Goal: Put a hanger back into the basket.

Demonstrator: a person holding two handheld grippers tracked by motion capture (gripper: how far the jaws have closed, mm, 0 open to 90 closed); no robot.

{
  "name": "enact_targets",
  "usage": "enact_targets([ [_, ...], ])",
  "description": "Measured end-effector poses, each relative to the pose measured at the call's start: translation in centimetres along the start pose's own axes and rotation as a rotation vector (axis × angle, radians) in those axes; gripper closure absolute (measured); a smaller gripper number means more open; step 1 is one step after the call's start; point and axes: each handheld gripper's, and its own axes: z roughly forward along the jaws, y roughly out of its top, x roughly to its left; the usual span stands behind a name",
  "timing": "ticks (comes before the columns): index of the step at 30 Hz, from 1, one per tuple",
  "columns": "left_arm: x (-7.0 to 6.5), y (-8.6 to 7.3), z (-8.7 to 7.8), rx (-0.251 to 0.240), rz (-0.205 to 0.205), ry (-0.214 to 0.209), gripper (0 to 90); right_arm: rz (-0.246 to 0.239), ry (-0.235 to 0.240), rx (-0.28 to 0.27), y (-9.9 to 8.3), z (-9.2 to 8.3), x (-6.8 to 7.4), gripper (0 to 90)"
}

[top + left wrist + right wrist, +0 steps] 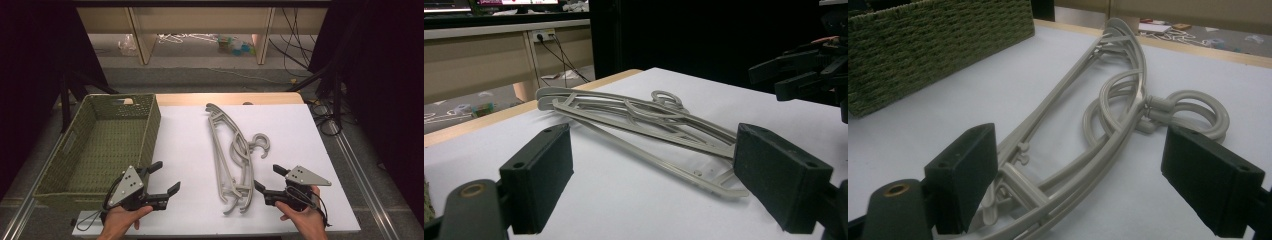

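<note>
Grey plastic hangers lie stacked on the white table sheet, their hooks pointing right. My left gripper rests near the front edge, left of the hangers, open with nothing between its pads. My right gripper sits just right of the hangers' near ends, open and empty too. In the left gripper view the hangers lie ahead of the open left gripper, and the right gripper shows at the upper right. In the right gripper view the open right gripper straddles the hangers' near ends without touching them.
A green woven basket stands at the table's left, empty as far as I see; its side wall shows in the right gripper view. The white sheet covers the table. Beyond the far edge are shelf legs and cables on the floor.
</note>
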Motion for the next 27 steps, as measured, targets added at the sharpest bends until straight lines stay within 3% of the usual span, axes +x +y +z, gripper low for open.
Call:
enact_targets([
  [6,0.0,0.0,0.0,-0.002,-0.003,0.001,16.2,0.005,0.004,-0.001,0.0,0.1,-0.1,15.9],
  [15,0.0,0.0,0.0,0.001,0.012,0.0,16.2,-0.005,0.009,0.04,0.1,0.5,0.0,15.9],
  [16,-0.1,0.0,0.0,0.0,-0.004,-0.001,16.1,-0.004,0.004,0.035,0.1,0.6,-0.1,15.9],
  [27,-0.1,-0.1,0.1,0.004,0.004,0.003,16.1,0.002,-0.019,0.125,0.2,2.4,-0.4,16.8],
])
